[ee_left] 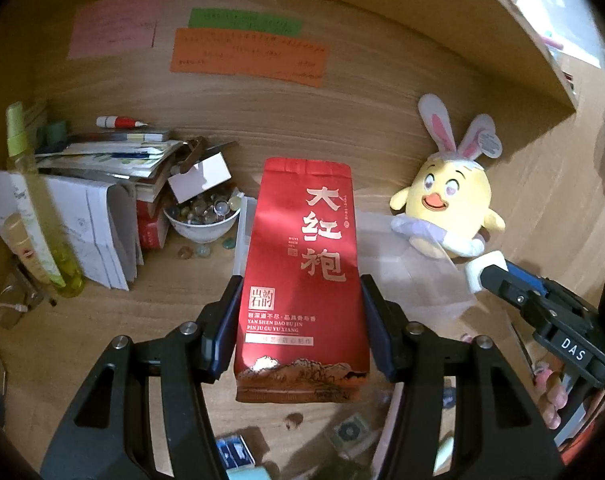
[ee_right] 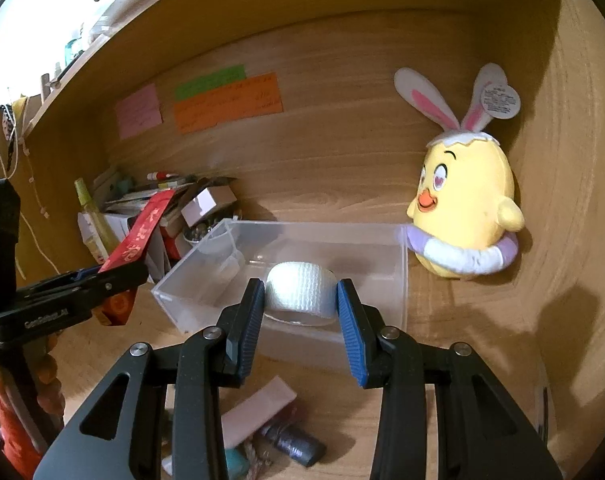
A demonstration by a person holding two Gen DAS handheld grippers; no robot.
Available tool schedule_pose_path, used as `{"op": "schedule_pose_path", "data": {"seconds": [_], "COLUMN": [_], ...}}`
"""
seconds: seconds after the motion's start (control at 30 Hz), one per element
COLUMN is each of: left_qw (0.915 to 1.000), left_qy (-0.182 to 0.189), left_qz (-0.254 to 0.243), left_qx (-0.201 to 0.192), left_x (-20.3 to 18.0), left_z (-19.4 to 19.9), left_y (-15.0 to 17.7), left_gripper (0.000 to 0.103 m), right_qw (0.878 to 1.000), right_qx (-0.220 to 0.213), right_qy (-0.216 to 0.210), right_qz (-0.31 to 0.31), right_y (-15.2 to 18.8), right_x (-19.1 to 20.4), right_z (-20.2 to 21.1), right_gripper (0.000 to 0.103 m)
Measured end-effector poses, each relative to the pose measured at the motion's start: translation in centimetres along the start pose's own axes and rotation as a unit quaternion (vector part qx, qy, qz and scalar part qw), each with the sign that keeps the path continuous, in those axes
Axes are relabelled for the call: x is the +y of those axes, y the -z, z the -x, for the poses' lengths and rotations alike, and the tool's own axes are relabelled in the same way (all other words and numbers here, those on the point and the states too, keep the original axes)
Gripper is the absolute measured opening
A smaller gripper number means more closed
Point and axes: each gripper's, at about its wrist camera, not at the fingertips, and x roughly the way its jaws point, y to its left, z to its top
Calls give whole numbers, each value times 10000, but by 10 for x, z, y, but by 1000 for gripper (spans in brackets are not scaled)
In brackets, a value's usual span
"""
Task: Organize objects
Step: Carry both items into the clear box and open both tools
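Observation:
My left gripper (ee_left: 300,292) is shut on a red tea packet (ee_left: 302,264) with gold Chinese lettering, held upright above the wooden desk; the packet also shows edge-on in the right wrist view (ee_right: 142,232). My right gripper (ee_right: 298,294) is shut on a white bandage roll (ee_right: 300,288), held over a clear plastic box (ee_right: 206,280). In the left wrist view the right gripper (ee_left: 478,276) holds the roll (ee_left: 484,270) beside the box (ee_left: 406,264). A yellow chick plush with bunny ears (ee_right: 466,216) leans against the back wall, right of the box.
A pile of books and papers (ee_left: 102,184), a bowl of glass beads (ee_left: 202,216), a white carton (ee_left: 200,178) and a yellow-green spray bottle (ee_left: 26,184) crowd the left. Sticky notes (ee_left: 246,54) hang on the back panel. Small items (ee_right: 286,436) lie near the front edge.

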Motion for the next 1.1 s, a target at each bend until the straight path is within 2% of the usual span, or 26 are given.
{"op": "schedule_pose_path", "data": {"seconds": [0.23, 0.43, 0.77, 1.1], "left_qw": [10000, 9997, 9968, 9931], "left_qy": [-35, -41, 24, -33], "left_qz": [27, -18, 20, -279], "left_qx": [44, 251, 795, 1139], "left_x": [0, -3, 2, -7], "left_z": [-19, -44, -91, -117], "left_y": [-20, -32, -31, -21], "left_gripper": [56, 56, 56, 56], "right_qw": [9998, 9995, 9981, 9941], "right_qx": [-44, 48, 538, 993], "right_qy": [83, 183, 233, 285], "right_qz": [175, 270, 185, 325], "right_y": [-18, -26, -20, -10], "right_x": [-1, -2, -13, -10], "right_z": [-16, -36, -81, -109], "right_gripper": [34, 34, 34, 34]}}
